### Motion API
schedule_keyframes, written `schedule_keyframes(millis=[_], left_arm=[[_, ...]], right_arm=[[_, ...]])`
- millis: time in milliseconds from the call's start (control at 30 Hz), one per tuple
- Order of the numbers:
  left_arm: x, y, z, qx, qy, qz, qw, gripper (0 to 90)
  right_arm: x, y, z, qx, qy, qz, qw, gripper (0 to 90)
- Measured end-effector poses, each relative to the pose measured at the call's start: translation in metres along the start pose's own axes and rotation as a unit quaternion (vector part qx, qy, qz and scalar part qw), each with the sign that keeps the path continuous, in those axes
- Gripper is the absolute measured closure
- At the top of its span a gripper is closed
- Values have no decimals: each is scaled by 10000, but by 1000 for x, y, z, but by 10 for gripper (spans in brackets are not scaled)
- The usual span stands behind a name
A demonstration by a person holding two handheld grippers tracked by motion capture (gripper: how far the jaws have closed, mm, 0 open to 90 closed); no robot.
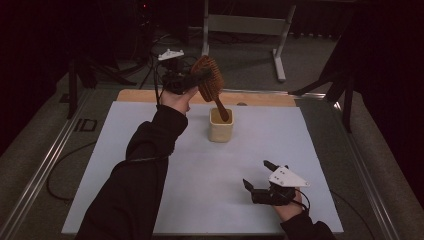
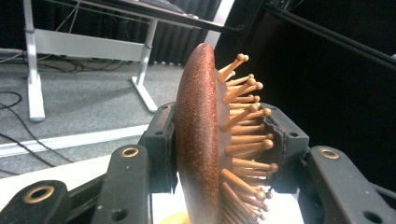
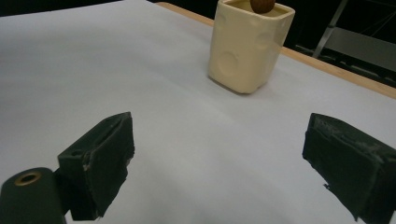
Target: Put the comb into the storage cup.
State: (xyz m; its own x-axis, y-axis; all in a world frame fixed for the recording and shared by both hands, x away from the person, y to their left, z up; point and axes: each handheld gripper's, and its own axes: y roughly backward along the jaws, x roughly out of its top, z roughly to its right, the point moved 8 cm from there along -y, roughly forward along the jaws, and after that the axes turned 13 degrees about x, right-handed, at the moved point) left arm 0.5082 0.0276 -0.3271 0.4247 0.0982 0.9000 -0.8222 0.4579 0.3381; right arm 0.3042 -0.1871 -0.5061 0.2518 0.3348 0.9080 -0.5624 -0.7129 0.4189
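Note:
A brown wooden hairbrush (image 1: 210, 80) hangs tilted above a cream square cup (image 1: 221, 125) near the back middle of the white table sheet. Its handle end dips into the cup's mouth. My left gripper (image 1: 192, 80) is shut on the brush head. In the left gripper view the jaws press the brush (image 2: 198, 140) from both sides, its wooden pins pointing right. My right gripper (image 1: 257, 175) rests open low over the sheet at the front right. In the right gripper view its fingers (image 3: 100, 163) stand wide apart, with the cup (image 3: 247, 46) ahead and the handle tip (image 3: 262, 4) at its rim.
The white sheet (image 1: 125, 165) covers a wooden tabletop (image 1: 260, 99) whose bare strip shows at the back. Metal rails (image 1: 45, 165) run along both sides. A grey table frame (image 1: 245, 25) and cables lie on the floor behind.

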Motion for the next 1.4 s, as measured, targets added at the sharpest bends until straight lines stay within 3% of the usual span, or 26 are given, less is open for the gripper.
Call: schedule_keyframes(millis=[433,833,1400], left_arm=[[-21,-23,-10,79,140,-190,9997,538],[-40,-37,-10,182,77,-377,9991,537],[-58,-51,-10,121,101,-521,9985,537]], right_arm=[[-1,1,0,15,17,4,10000,90],[-2,0,0,8,41,-29,10000,91],[-2,0,0,61,-3,-17,10000,91]])
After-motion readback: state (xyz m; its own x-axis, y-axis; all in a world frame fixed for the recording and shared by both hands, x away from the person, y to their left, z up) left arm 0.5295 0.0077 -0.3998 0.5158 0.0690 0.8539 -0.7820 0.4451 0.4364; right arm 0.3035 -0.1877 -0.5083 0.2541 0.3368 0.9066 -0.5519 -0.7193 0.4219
